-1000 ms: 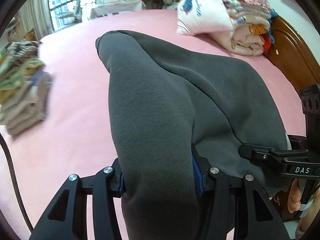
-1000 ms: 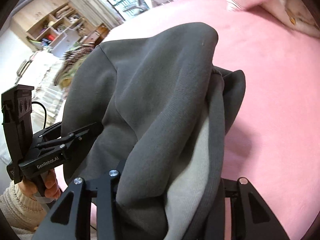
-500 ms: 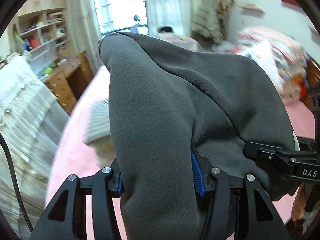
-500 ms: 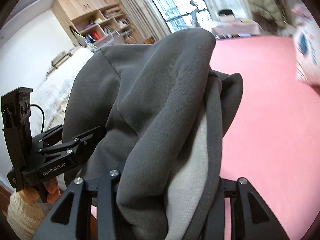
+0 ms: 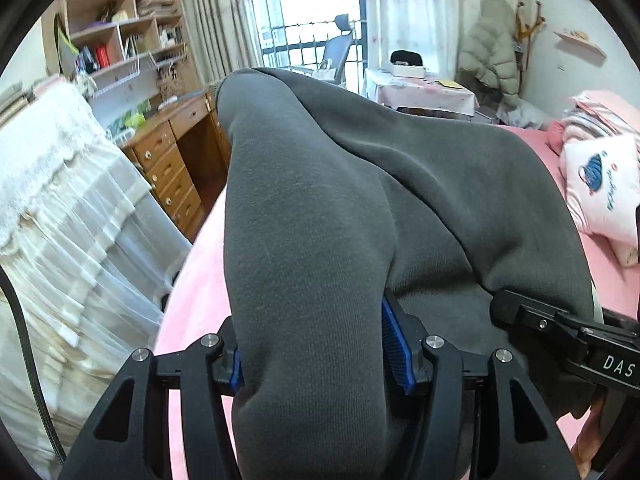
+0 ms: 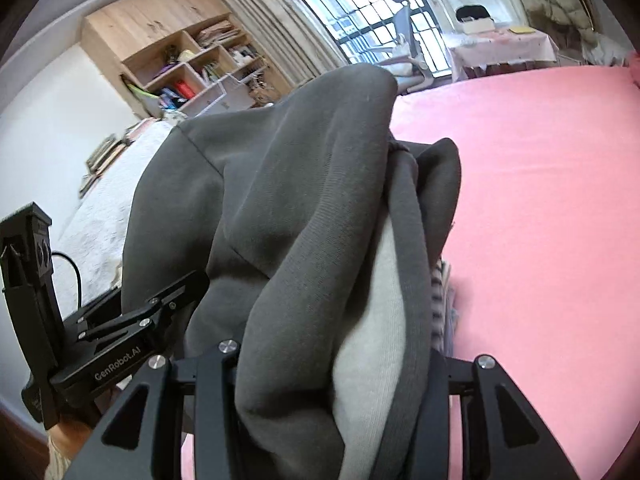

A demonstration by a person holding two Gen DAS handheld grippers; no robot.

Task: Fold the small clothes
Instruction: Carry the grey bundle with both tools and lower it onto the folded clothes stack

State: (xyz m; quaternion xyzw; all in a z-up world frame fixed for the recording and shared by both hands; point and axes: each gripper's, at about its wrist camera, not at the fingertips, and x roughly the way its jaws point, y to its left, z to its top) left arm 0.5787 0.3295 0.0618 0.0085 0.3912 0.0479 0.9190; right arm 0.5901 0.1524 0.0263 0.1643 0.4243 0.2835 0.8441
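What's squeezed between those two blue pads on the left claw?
A thick fold of the dark grey garment fills the left gripper, pad to pad, shown in the left wrist view.

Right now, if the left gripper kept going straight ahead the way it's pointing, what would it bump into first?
The left gripper already grips the grey garment, which blocks the view straight ahead. Beyond it, probably the wooden desk or the window, but the depth is unclear.

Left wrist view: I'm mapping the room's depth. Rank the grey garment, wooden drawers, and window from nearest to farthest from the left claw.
1. Grey garment: clamped in the left claw.
2. Wooden drawers: left, beside the bed.
3. Window: far wall, top centre.
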